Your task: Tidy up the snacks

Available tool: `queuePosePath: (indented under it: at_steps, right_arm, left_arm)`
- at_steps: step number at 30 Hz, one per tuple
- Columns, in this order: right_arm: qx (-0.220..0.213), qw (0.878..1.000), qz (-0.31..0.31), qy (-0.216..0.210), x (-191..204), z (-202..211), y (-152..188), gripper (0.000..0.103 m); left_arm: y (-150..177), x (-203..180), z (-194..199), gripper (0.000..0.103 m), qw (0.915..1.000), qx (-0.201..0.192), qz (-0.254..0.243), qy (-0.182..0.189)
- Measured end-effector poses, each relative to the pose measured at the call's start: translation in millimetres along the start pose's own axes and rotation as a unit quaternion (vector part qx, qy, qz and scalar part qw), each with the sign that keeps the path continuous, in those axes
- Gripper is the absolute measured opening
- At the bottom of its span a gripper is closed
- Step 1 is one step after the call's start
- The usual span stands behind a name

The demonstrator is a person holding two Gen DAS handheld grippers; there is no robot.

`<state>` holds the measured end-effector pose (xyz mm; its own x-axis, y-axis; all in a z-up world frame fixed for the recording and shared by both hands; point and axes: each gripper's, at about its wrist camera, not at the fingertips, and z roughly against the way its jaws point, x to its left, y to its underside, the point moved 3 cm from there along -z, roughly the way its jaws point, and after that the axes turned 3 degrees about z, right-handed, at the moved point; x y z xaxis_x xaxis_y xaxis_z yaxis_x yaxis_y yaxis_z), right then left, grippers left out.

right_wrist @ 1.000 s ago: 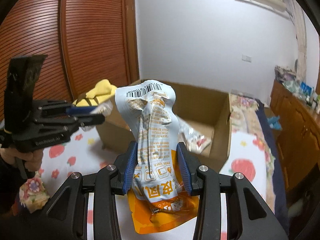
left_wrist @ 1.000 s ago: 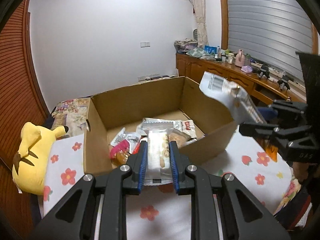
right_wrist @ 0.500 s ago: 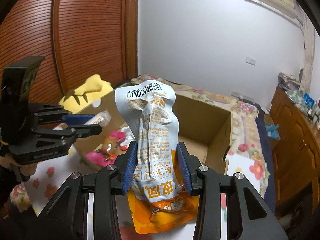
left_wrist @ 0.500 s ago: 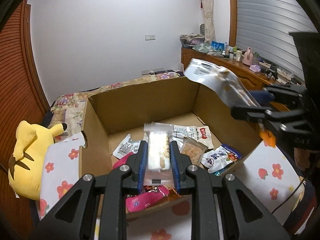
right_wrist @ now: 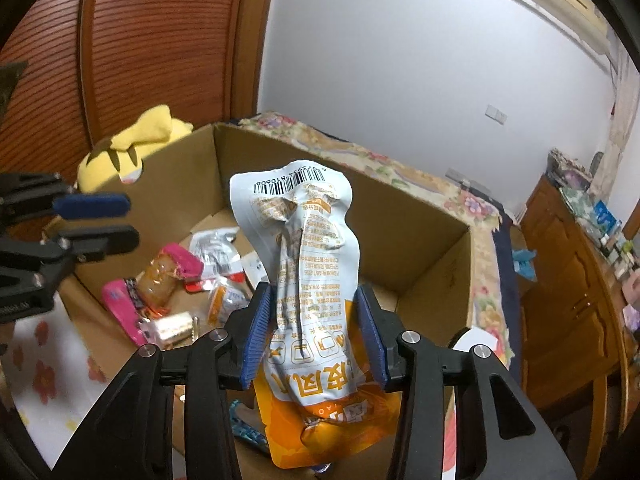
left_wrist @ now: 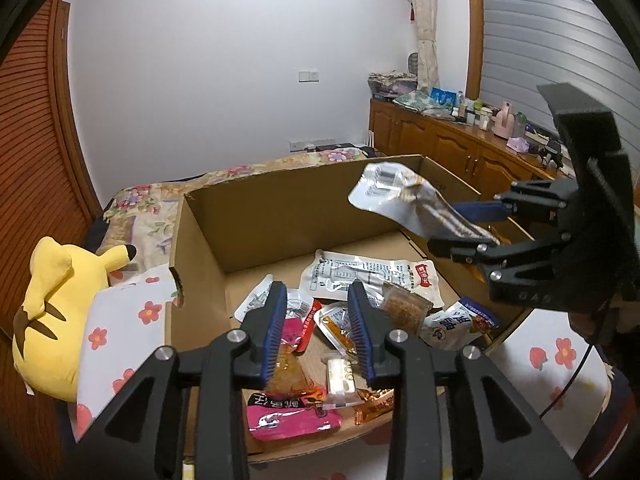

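The left tongs (left_wrist: 318, 330) hover over an open cardboard box (left_wrist: 280, 216) that sits on a bed with a flowered sheet (left_wrist: 120, 332). Their blue pads have just been parting and now stand spread, with nothing between them; a small clear-wrapped snack bar (left_wrist: 340, 376) lies loose below them on the pile of snack packets (left_wrist: 372, 276) in the box. The right tongs (right_wrist: 316, 334) pinch a tall white and orange snack pouch (right_wrist: 304, 264), barcode end up, above the near part of the box; their pads have just eased slightly apart yet press its sides.

Only the left camera shows the window shutter and the whole yellow plush toy (left_wrist: 56, 316) beside the box. Only the right camera shows the pouch's printed face.

The pouch's bottom is cut off by the tongs' frame. The print on most packets is too small to read.
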<state>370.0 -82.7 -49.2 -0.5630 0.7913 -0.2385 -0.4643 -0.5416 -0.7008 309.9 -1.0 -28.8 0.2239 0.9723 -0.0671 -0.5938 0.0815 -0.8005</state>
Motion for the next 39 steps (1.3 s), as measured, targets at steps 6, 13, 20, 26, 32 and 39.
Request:
queuePosePath:
  at_steps: [6, 13, 20, 26, 32, 39]
  right_arm:
    - [0.007, 1.0, -0.016, -0.015, 0, -4, 4, 0.051]
    - [-0.009, 0.999, -0.032, -0.009, 2, 7, 5, 0.055]
    - [-0.047, 0.997, -0.067, -0.017, 7, 42, 12, 0.056]
    - [-0.087, 0.992, -0.094, -0.014, 15, 78, 22, 0.063]
    - [-0.121, 0.986, -0.117, -0.006, 21, 108, 28, 0.073]
    - [-0.156, 0.978, -0.135, 0.031, 26, 136, 37, 0.087]
  left_arm:
    - [3, 0, 3, 0.037, 1.0, -0.002, 0.002, -0.003]
    - [12, -3, 17, 0.044, 0.9998, -0.013, 0.002, -0.012]
    - [20, -10, 43, 0.052, 0.9991, -0.033, 0.001, -0.026]
    - [25, -15, 73, 0.068, 0.9974, -0.063, 0.003, -0.034]
    - [26, -17, 99, 0.081, 0.995, -0.088, 0.005, -0.047]
    - [28, -22, 124, 0.083, 0.9923, -0.106, 0.013, -0.063]
